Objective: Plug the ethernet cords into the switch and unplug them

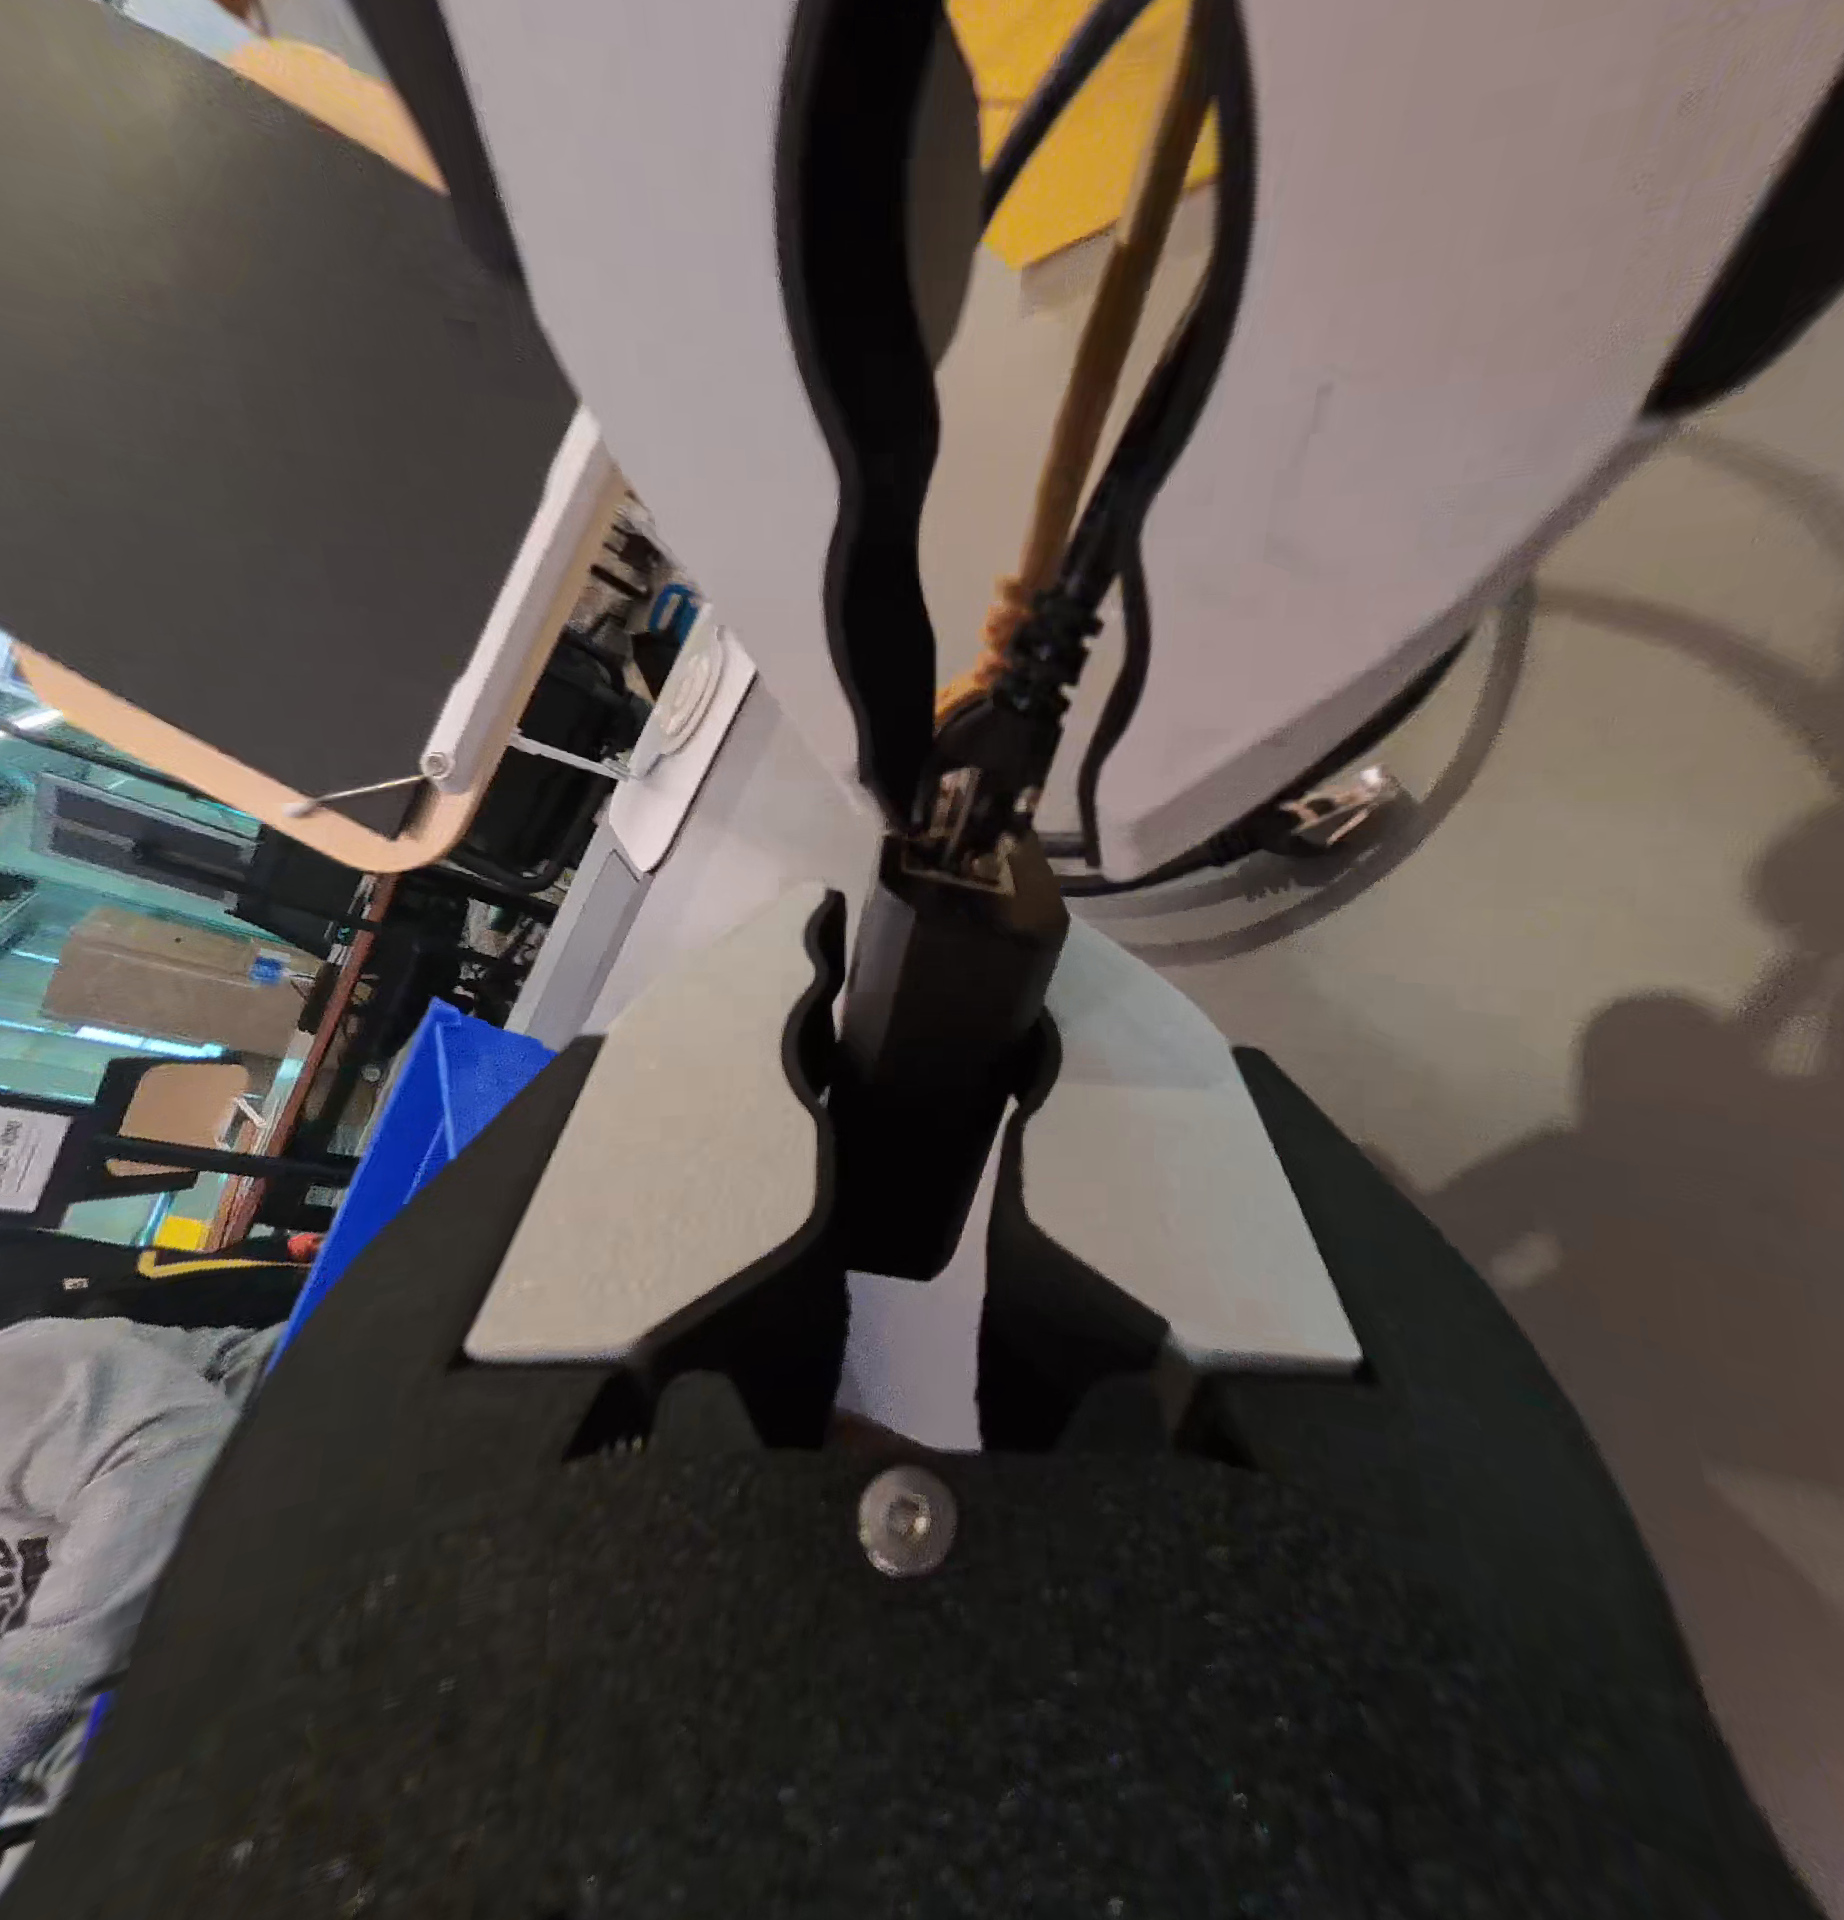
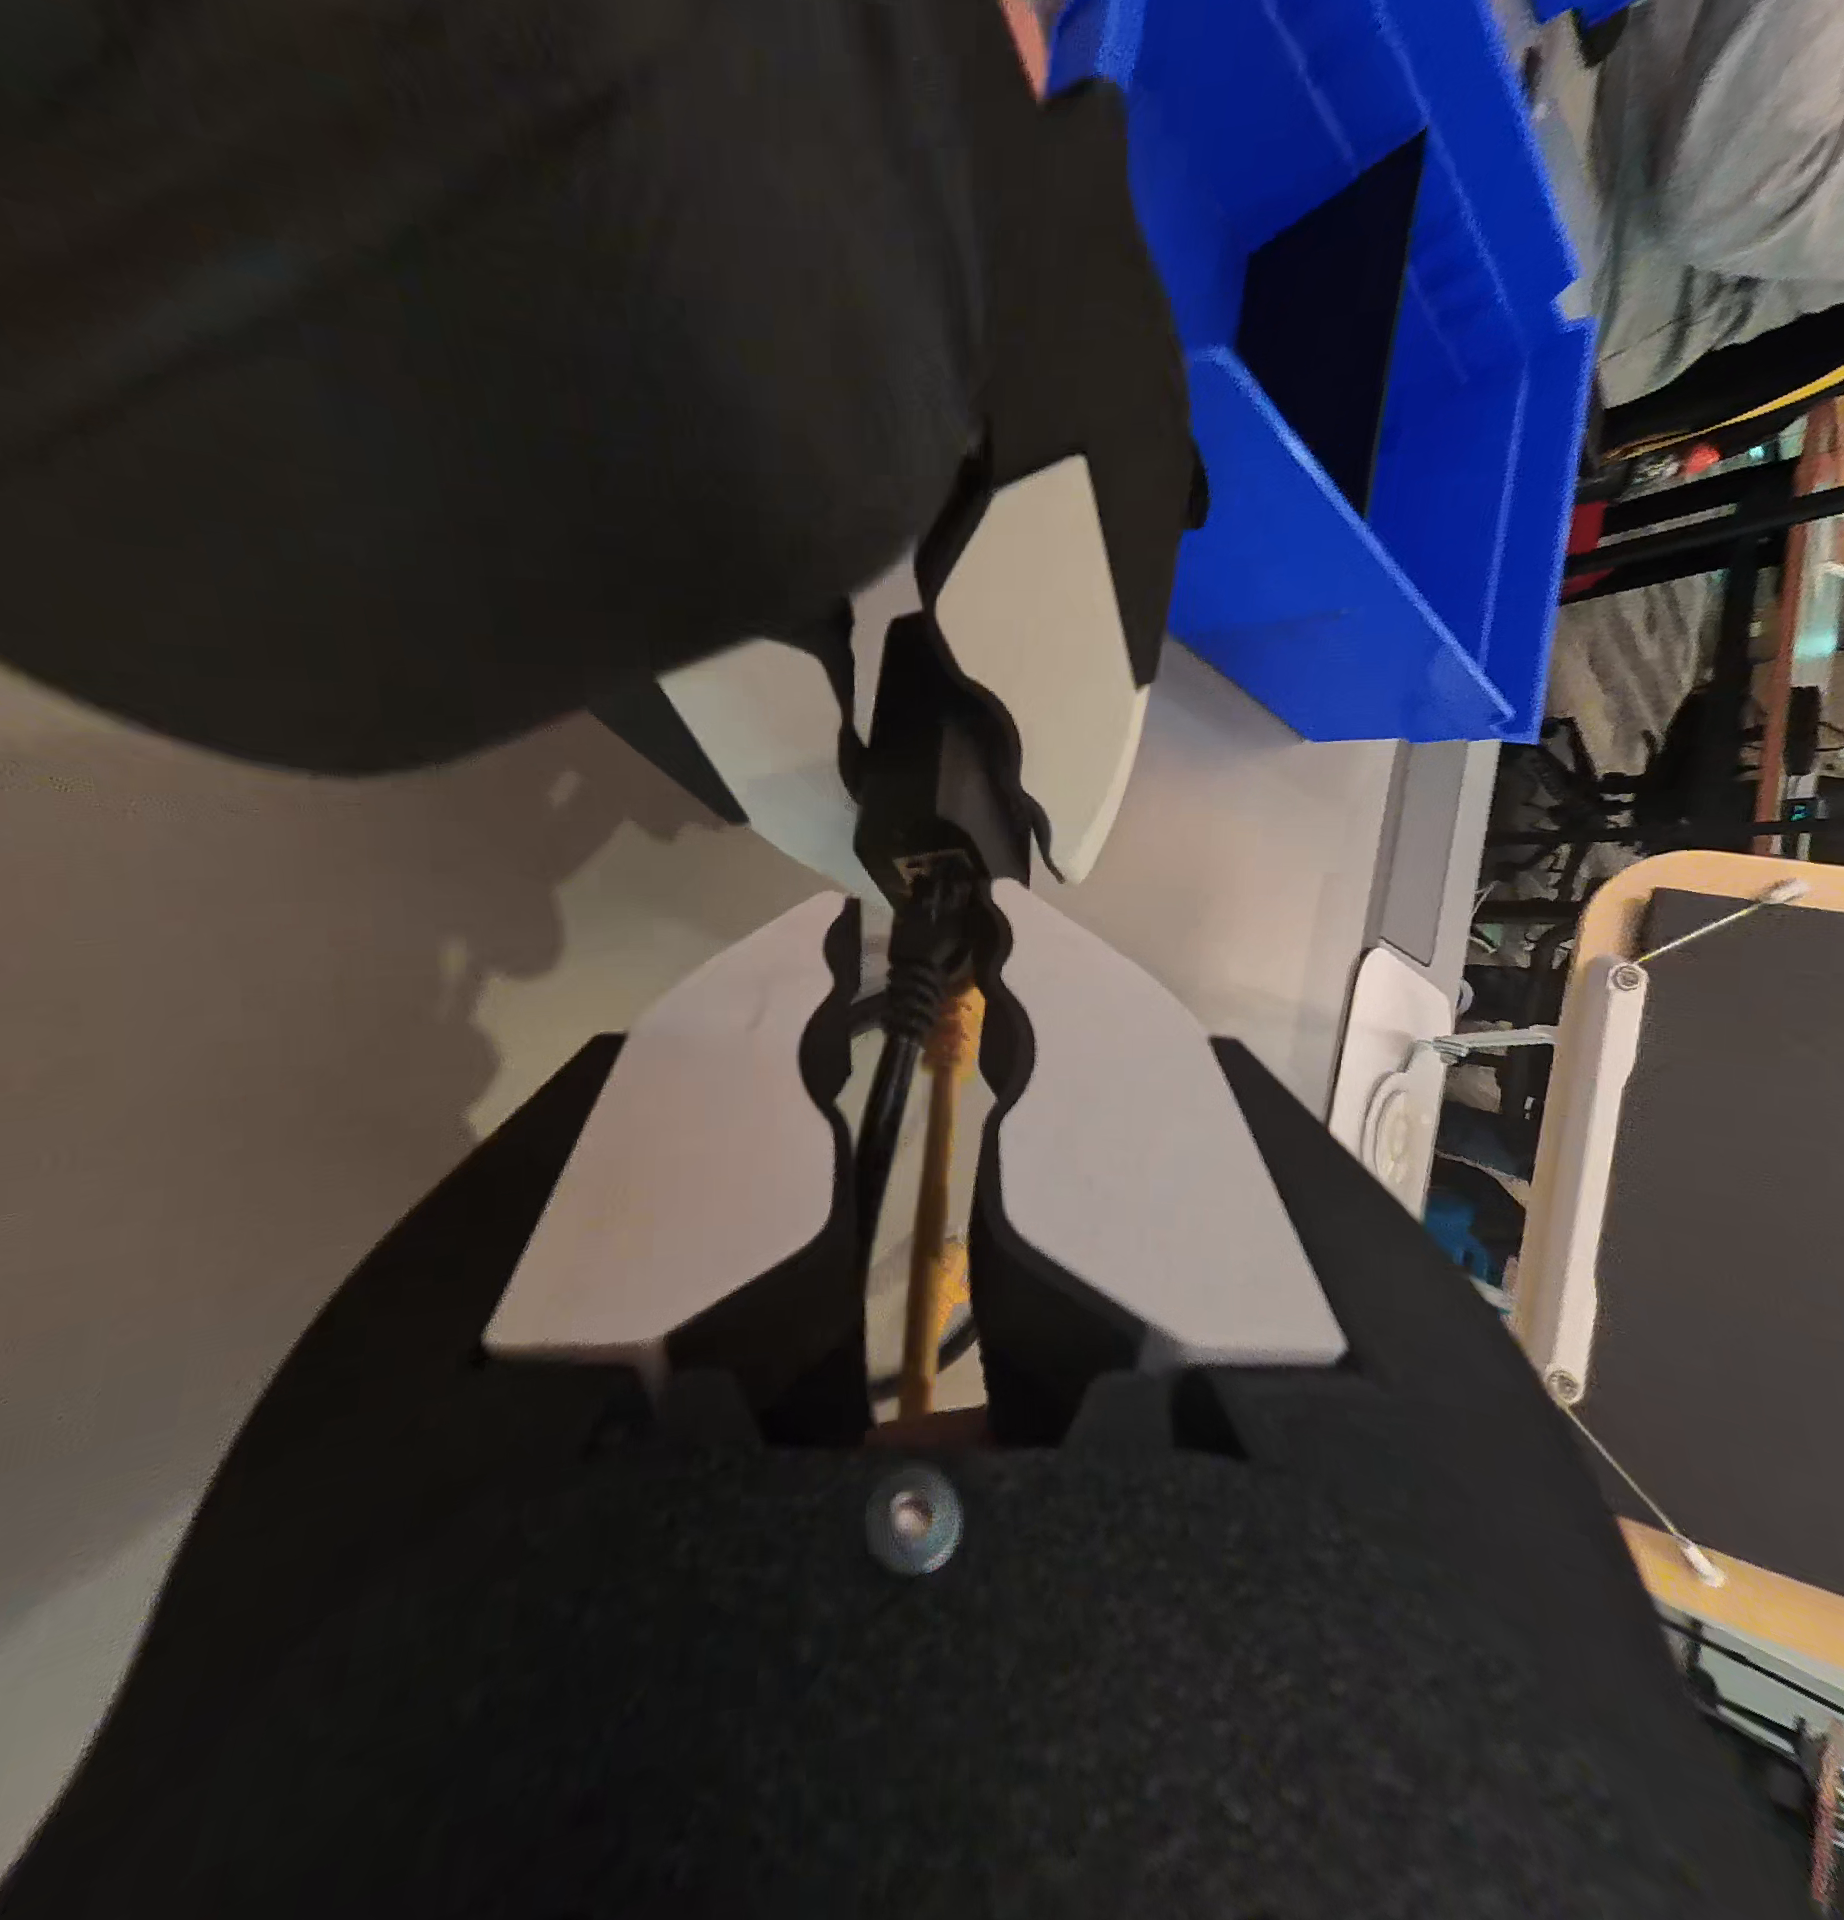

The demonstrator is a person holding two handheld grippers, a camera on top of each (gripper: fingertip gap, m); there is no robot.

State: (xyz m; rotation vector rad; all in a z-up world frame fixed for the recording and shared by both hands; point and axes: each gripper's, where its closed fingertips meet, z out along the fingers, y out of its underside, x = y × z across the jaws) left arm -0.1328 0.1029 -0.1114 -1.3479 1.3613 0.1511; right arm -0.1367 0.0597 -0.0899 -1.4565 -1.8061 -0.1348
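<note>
My left gripper (image 1: 939, 997) is shut on a small black switch (image 1: 949, 1039) and holds it port end forward. My right gripper (image 2: 918, 935) faces it and is shut on the boot of a black ethernet cord (image 2: 913, 997), whose plug sits in the switch's port (image 2: 928, 868). A yellow cord (image 2: 939, 1143) runs between the right fingers beside the black one; its end is hidden. In the left wrist view the right gripper (image 1: 985, 769) comes in from above. In the right wrist view the left gripper (image 2: 944, 821) holds the switch (image 2: 913, 717).
A loose grey cable with a clear plug (image 1: 1333, 816) lies on the pale tabletop (image 1: 1624, 1039) just right of the switch. A blue bin (image 2: 1365, 416) stands close behind. A black board in a wooden frame (image 2: 1749, 1195) is at the table's side. A person in grey (image 1: 66, 1455) is nearby. Spacing between my two grippers at the tips: around 5 cm.
</note>
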